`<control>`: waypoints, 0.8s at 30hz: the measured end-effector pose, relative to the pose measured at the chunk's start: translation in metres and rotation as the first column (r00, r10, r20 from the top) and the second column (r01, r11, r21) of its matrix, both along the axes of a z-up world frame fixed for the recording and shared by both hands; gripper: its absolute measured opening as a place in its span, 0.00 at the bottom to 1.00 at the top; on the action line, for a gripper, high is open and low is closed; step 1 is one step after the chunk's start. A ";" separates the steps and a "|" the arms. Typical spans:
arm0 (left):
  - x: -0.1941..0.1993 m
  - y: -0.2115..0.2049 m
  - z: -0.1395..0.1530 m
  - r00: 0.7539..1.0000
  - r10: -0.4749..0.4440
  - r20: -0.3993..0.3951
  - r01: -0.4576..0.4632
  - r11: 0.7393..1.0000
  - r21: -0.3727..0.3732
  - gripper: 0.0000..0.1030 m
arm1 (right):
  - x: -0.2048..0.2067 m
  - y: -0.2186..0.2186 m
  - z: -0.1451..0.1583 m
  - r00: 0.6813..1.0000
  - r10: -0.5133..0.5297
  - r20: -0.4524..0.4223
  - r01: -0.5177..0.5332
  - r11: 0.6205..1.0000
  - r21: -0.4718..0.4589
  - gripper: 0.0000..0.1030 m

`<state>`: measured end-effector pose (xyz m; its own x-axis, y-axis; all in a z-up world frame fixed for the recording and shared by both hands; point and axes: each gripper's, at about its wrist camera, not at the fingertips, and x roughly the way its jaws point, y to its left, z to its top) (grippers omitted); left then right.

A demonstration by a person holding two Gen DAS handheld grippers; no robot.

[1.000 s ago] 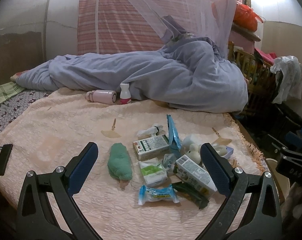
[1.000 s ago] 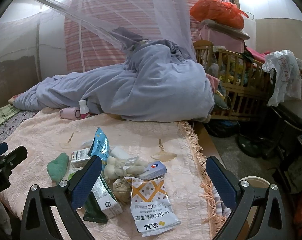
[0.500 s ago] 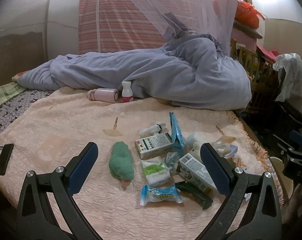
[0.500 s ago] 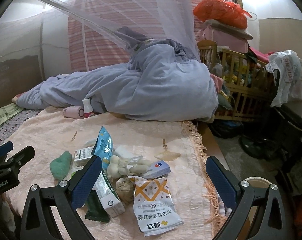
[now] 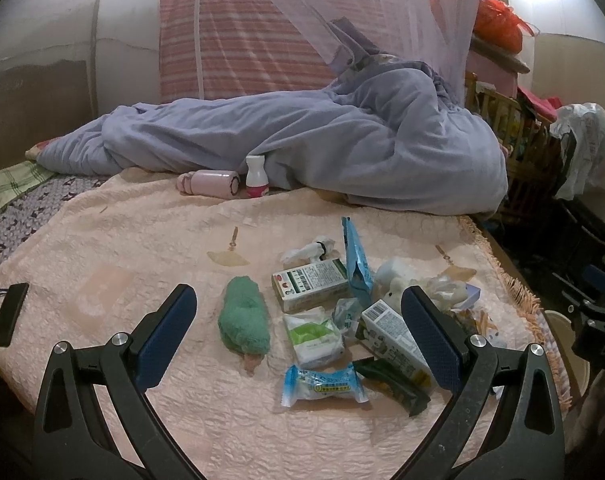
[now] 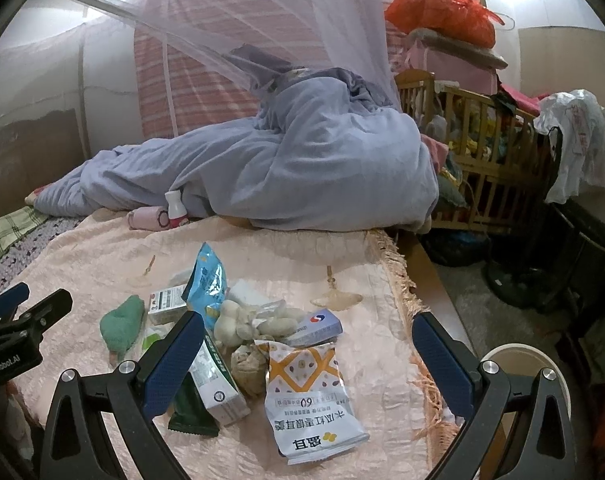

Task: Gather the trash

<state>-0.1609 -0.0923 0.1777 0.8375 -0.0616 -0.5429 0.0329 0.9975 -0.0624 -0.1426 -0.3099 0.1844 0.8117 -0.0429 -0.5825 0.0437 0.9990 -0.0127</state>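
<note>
So both hand-held grippers have drifted in a touch over the last second, and the litter pile sits a bit bigger in each view, but nothing's been picked up yet. The left hand-held gripper [image 5: 298, 334] hangs above the near edge of the bed with its jaws spread wide and empty, and the right hand-held gripper [image 6: 308, 356] is the same, wide and holding nothing.

The trash is all still lying on the peach quilted bedspread [image 5: 142, 240]: a white and orange snack bag with printed text [image 6: 310, 396] right between the right fingers, a small light-blue sealed wrapper [image 5: 322, 388] closest to the left one, a white and green carton [image 5: 394, 338], a dark green flat wrapper [image 5: 390, 384] beside it, and a tall blue foil pouch [image 5: 356, 264] standing up further back. A round pale bin [image 6: 522, 364] sits on the floor just off the bed's fringe.

My guess is this is the approach step, barely started, with the snack bag the easiest first grab.
</note>
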 end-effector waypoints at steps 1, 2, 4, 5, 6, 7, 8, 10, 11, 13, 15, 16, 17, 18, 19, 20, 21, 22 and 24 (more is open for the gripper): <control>0.000 -0.001 0.000 1.000 -0.002 0.002 0.002 1.000 0.003 0.99 | 0.000 0.000 0.000 1.000 -0.001 -0.001 0.001 1.000 -0.002 1.00; 0.000 -0.001 -0.001 1.000 -0.002 0.003 0.002 1.000 0.006 0.99 | 0.000 0.000 -0.001 1.000 -0.001 -0.002 0.001 1.000 -0.002 1.00; -0.001 -0.003 -0.001 1.000 -0.004 0.004 0.004 1.000 0.010 0.99 | 0.000 -0.001 -0.001 1.000 0.000 -0.004 0.000 1.000 0.000 1.00; -0.001 -0.003 -0.002 1.000 -0.005 0.005 0.005 1.000 0.010 0.99 | 0.000 -0.001 -0.001 1.000 0.000 -0.004 0.000 1.000 -0.001 1.00; -0.001 -0.003 -0.002 1.000 -0.004 0.005 0.004 1.000 0.011 0.99 | 0.000 -0.001 -0.002 1.000 0.002 -0.007 -0.002 1.000 0.000 1.00; -0.001 -0.004 -0.002 1.000 -0.004 0.005 0.004 1.000 0.013 0.99 | 0.000 -0.002 -0.003 1.000 0.002 -0.009 -0.002 1.000 0.000 1.00; -0.001 -0.004 -0.002 1.000 -0.004 0.004 0.004 1.000 0.014 0.99 | 0.000 -0.002 -0.003 1.000 0.003 -0.012 -0.003 1.000 -0.001 1.00; -0.001 -0.003 -0.002 1.000 -0.004 0.003 0.004 1.000 0.012 0.99 | 0.000 -0.002 -0.005 1.000 0.004 -0.015 -0.004 1.000 -0.001 1.00; -0.002 -0.004 -0.002 1.000 -0.004 0.002 0.004 1.000 0.013 0.99 | 0.000 -0.003 -0.005 1.000 0.003 -0.016 -0.003 1.000 -0.001 1.00; -0.002 -0.005 -0.003 1.000 -0.003 0.000 0.003 1.000 0.015 0.99 | 0.001 -0.003 -0.005 1.000 0.003 -0.020 -0.003 1.000 0.000 1.00; -0.001 -0.006 -0.003 1.000 -0.001 -0.004 0.002 1.000 0.015 0.99 | 0.002 -0.003 -0.006 1.000 0.005 -0.024 -0.004 1.000 0.003 1.00; -0.001 -0.006 -0.004 1.000 -0.002 -0.007 0.002 1.000 0.015 0.99 | 0.002 -0.004 -0.007 1.000 0.005 -0.027 -0.005 1.000 0.007 1.00; 0.000 -0.006 -0.005 1.000 -0.001 -0.010 0.001 1.000 0.015 0.99 | 0.002 -0.004 -0.008 1.000 0.005 -0.028 -0.005 1.000 0.010 1.00; 0.000 -0.006 -0.005 1.000 0.000 -0.013 0.000 1.000 0.015 0.99 | 0.002 -0.005 -0.008 1.000 0.006 -0.031 -0.005 1.000 0.013 1.00; 0.001 -0.005 -0.006 1.000 0.000 -0.015 0.000 1.000 0.014 0.99 | 0.003 -0.005 -0.009 0.999 0.005 -0.033 -0.004 1.000 0.013 1.00; 0.000 -0.005 -0.007 1.000 0.001 -0.017 0.000 1.000 0.014 0.99 | 0.003 -0.005 -0.009 0.999 0.004 -0.033 -0.003 1.000 0.012 1.00; 0.001 -0.005 -0.007 1.000 0.001 -0.019 -0.001 1.000 0.013 0.99 | 0.004 -0.005 -0.009 0.999 0.003 -0.034 -0.003 1.000 0.010 1.00; 0.001 -0.005 -0.007 1.000 0.001 -0.021 -0.001 1.000 0.012 0.99 | 0.004 -0.005 -0.009 0.999 0.004 -0.035 -0.003 1.000 0.008 1.00; 0.001 -0.004 -0.008 1.000 0.001 -0.022 -0.001 1.000 0.013 0.99 | 0.004 -0.005 -0.009 0.999 0.007 -0.037 -0.007 1.000 0.007 1.00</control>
<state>-0.1597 -0.0963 0.1700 0.8255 -0.0542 -0.5618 0.0311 0.9982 -0.0506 -0.1386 -0.3150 0.1751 0.7899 -0.0332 -0.6123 0.0366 0.9993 -0.0069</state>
